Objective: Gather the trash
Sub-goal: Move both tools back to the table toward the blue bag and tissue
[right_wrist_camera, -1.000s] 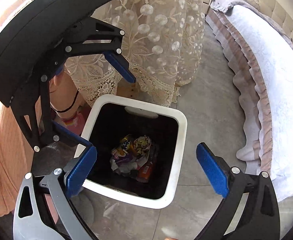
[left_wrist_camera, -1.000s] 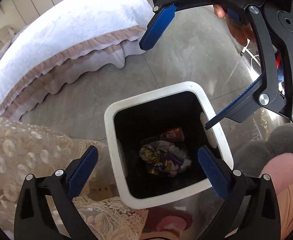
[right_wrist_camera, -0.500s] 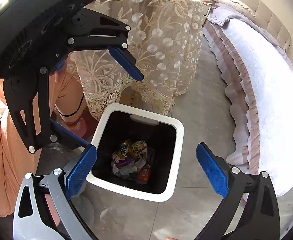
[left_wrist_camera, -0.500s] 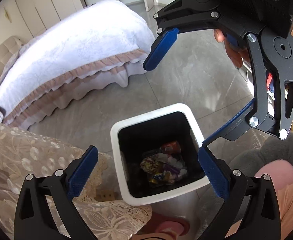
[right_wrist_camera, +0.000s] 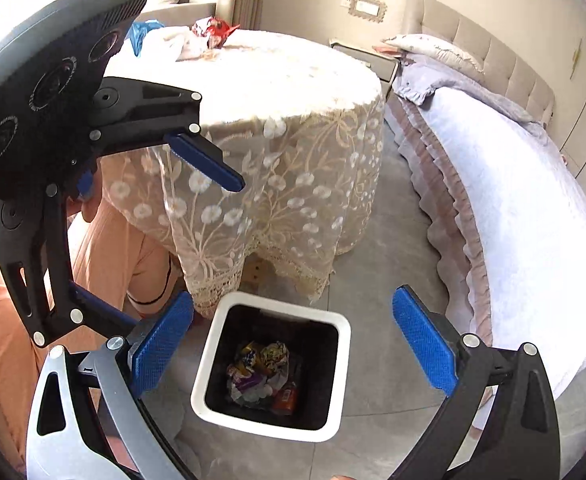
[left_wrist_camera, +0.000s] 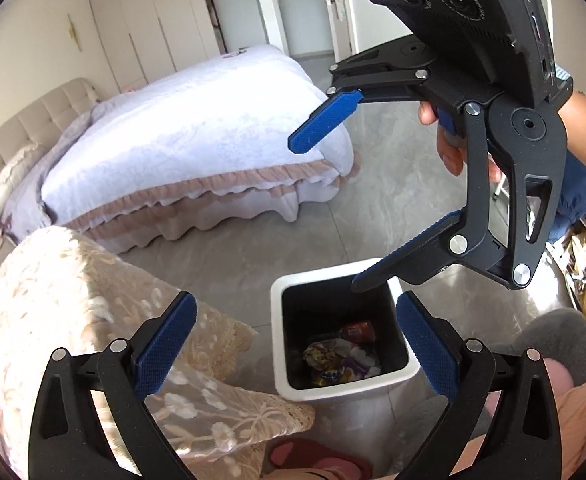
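Left wrist view: left gripper (left_wrist_camera: 293,344) gaping, empty; right gripper (right_wrist_camera: 289,344) likewise. Square white plastic bin (left_wrist_camera: 285,376) at 6 o'clock, crinkled wrappers (right_wrist_camera: 259,372) inside; lace tablecloth (right_wrist_camera: 277,184) at 12.

A square white trash bin (right_wrist_camera: 343,364) with a black inside stands upright on the grey floor. Crumpled wrappers (right_wrist_camera: 259,372) and an orange packet (right_wrist_camera: 285,397) lie at its bottom.

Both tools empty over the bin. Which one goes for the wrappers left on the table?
Left, probably: left tool hangs beside the table holding the wrappers; right tool sits across the bin from it. Both open, empty.
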### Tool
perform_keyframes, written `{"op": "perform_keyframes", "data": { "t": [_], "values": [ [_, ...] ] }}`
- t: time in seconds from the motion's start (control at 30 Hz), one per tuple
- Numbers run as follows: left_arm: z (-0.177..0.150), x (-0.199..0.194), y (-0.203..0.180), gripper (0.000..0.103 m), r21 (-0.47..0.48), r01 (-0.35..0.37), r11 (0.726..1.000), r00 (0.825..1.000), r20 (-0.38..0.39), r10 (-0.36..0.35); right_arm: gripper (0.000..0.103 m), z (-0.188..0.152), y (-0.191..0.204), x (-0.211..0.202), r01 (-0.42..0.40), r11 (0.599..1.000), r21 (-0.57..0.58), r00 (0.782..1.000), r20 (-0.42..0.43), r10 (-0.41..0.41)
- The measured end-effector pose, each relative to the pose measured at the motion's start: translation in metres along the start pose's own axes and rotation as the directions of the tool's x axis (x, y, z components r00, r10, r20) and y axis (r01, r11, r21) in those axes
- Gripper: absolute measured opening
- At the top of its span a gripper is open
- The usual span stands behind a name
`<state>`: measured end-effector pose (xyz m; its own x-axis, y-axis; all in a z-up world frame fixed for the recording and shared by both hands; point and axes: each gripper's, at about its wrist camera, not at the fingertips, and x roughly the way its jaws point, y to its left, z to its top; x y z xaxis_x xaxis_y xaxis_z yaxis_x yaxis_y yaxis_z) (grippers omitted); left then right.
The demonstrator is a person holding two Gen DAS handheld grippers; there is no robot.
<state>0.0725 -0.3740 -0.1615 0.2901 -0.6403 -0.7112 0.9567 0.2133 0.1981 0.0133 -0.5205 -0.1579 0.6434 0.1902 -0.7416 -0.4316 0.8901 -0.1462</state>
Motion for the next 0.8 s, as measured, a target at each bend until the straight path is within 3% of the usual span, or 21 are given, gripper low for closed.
{"op": "perform_keyframes", "data": {
  "t": [0.1, 0.2, 0.27, 0.5, 0.67, 0.8],
  "values": [
    [-0.01, -0.022, 0.019, 0.098, -0.055, -0.099, 0.994, 0.995, 0.014, 0.1, 0.099, 0.023, 0.007, -0.001, 0.01, 1.0, 0.011, 0.998, 0.064, -0.01],
    [-0.026, -0.047, 0.043, 0.098, -0.122, -0.2, 0.972, 0.979, 0.006, 0.202, 0.099, 0.048, 0.021, 0.004, -0.001, 1.0, 0.003, 0.993, 0.117, 0.001],
    [-0.039, -0.067, 0.06, 0.098, -0.186, -0.228, 0.956, 0.973, 0.0, 0.232, 0.099, 0.065, 0.034, 0.011, -0.026, 0.999, -0.022, 0.99, 0.14, 0.029],
    [-0.091, -0.134, 0.107, 0.098, -0.288, -0.441, 0.85, 0.895, -0.067, 0.441, 0.099, 0.131, 0.087, 0.037, -0.094, 0.984, -0.152, 0.975, 0.185, 0.122],
    [-0.129, -0.179, 0.15, 0.098, -0.366, -0.562, 0.742, 0.82, -0.13, 0.558, 0.099, 0.181, 0.131, 0.058, -0.116, 0.961, -0.253, 0.965, 0.201, 0.169],
    [-0.158, -0.211, 0.184, 0.098, -0.417, -0.621, 0.664, 0.772, -0.177, 0.611, 0.099, 0.211, 0.162, 0.079, -0.116, 0.937, -0.33, 0.963, 0.193, 0.187]
  ]
}}
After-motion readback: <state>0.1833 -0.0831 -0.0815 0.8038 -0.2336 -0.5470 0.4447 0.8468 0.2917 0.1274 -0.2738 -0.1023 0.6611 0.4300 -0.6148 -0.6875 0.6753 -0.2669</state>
